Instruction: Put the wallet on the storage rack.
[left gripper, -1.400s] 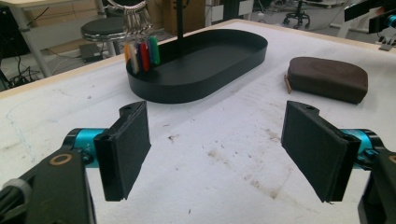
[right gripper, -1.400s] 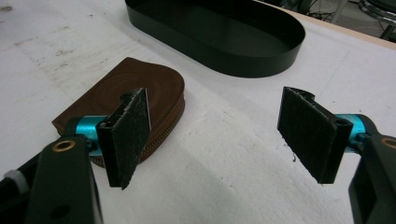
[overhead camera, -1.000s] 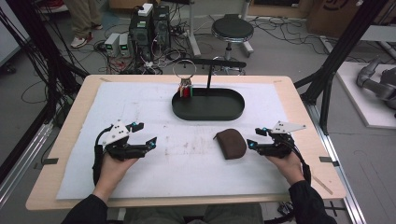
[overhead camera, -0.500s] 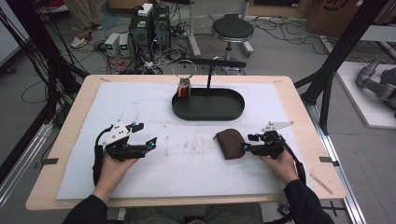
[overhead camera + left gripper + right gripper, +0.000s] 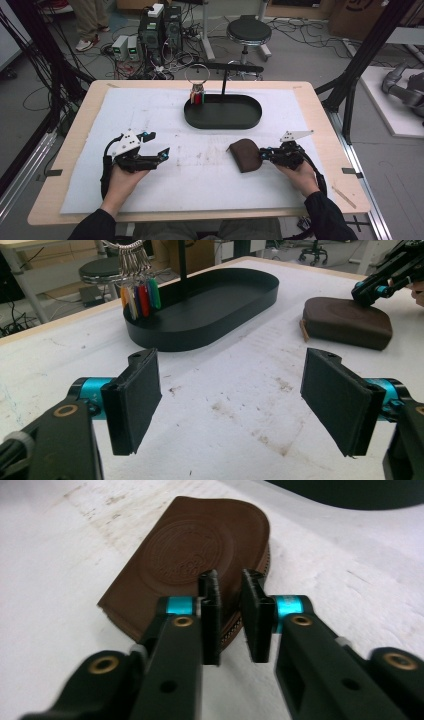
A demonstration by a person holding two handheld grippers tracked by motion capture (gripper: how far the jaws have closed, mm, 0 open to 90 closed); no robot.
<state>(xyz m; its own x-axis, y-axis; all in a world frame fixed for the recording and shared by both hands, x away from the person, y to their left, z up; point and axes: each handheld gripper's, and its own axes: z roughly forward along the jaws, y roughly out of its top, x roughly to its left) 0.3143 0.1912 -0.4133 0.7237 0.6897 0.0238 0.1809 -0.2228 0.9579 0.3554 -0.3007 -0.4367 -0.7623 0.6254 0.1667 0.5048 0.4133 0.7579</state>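
Note:
A brown leather pouch (image 5: 244,155) (image 5: 345,322) (image 5: 200,555) lies flat on the white mat, right of centre. My right gripper (image 5: 262,153) (image 5: 231,617) sits at its right edge. Its jaws have just been closing and now stand almost together, with the pouch's stitched rim in the narrow gap. Over the left side of the mat, my left gripper (image 5: 158,143) (image 5: 235,400) rests wide open with nothing between its jaws. It points toward the tray and the pouch.
A black oval tray (image 5: 222,122) (image 5: 200,335) stands at the back centre with a thin black post rising from it. A ring of coloured keys (image 5: 197,96) (image 5: 140,295) hangs at its left end. The stained mat (image 5: 200,165) lies bare between my hands.
My right gripper slid left up to the pouch's edge and its jaws closed from wide to nearly together. The left gripper and the pouch stayed where they were.

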